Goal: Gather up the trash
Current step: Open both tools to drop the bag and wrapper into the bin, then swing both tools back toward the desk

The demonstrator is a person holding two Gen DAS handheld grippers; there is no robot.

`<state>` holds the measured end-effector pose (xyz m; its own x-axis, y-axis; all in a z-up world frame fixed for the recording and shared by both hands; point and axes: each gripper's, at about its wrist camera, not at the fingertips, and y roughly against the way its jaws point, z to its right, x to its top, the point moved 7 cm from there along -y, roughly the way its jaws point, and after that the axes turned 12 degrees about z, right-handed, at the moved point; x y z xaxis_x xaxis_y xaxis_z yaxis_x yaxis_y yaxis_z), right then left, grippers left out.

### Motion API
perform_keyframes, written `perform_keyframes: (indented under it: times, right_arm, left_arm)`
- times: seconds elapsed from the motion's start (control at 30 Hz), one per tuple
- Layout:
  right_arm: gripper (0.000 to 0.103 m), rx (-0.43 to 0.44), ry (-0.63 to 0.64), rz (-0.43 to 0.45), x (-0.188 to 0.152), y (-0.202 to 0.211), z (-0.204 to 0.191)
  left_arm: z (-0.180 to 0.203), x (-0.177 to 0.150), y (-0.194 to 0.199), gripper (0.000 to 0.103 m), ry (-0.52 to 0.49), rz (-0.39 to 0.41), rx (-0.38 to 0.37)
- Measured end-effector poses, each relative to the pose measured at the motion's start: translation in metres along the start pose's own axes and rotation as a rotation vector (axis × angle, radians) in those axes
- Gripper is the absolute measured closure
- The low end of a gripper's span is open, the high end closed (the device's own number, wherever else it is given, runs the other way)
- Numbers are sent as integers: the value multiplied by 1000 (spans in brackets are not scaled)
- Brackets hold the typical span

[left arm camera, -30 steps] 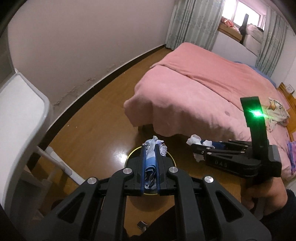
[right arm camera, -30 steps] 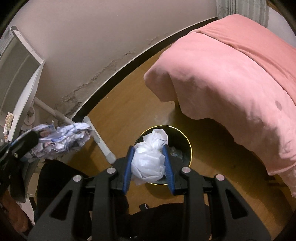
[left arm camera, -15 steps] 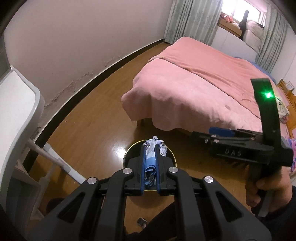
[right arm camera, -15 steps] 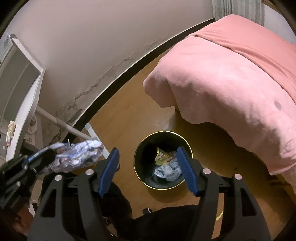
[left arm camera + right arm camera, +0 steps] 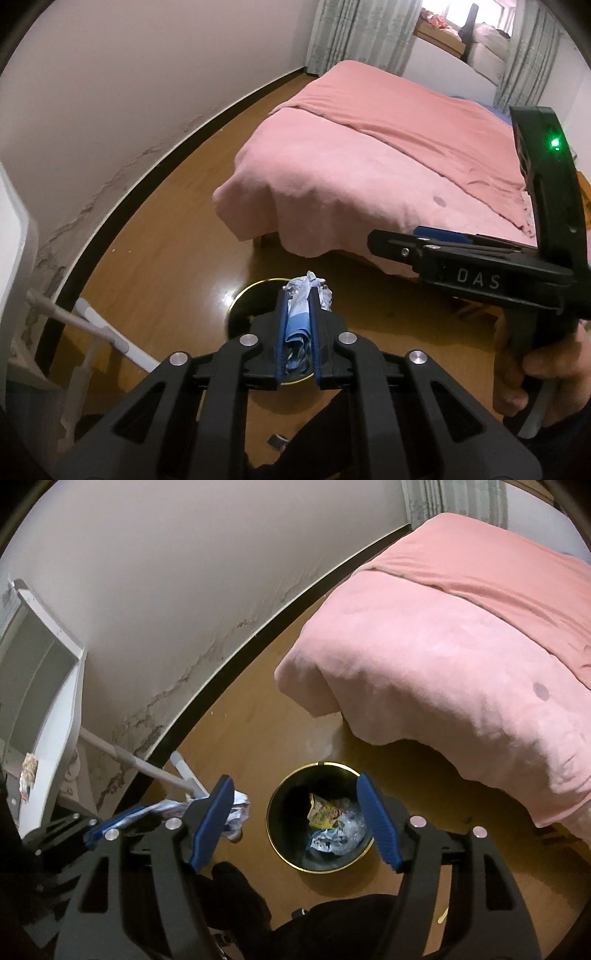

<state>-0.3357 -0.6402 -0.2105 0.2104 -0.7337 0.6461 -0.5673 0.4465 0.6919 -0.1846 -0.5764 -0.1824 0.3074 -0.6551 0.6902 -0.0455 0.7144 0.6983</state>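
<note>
Bedroom floor beside bed [image 5: 461,657]: bin [image 5: 275,827] under empty, wide right gripper [image 5: 295,823]; left gripper [image 5: 298,328], opening, holds wrapper [image 5: 297,321].

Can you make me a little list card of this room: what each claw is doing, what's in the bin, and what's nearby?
left claw: jaws opening, crumpled blue-and-white wrapper between them, above the bin
right claw: open, nothing in it
bin: round, black, gold rim, on the wooden floor
inside bin: yellow packet, crumpled pale trash
nearby: bed with pink blanket
</note>
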Motion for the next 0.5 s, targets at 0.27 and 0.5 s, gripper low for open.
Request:
perform_keyframes:
  times: [0.27, 0.5]
  right_arm:
    - [32, 2, -11, 41, 19, 6, -4]
    - [32, 39, 39, 45, 24, 0, -45]
  left_arm:
    - [-5, 5, -2, 37, -14, 31, 23]
    - [-46, 6, 46, 23, 29, 99, 109]
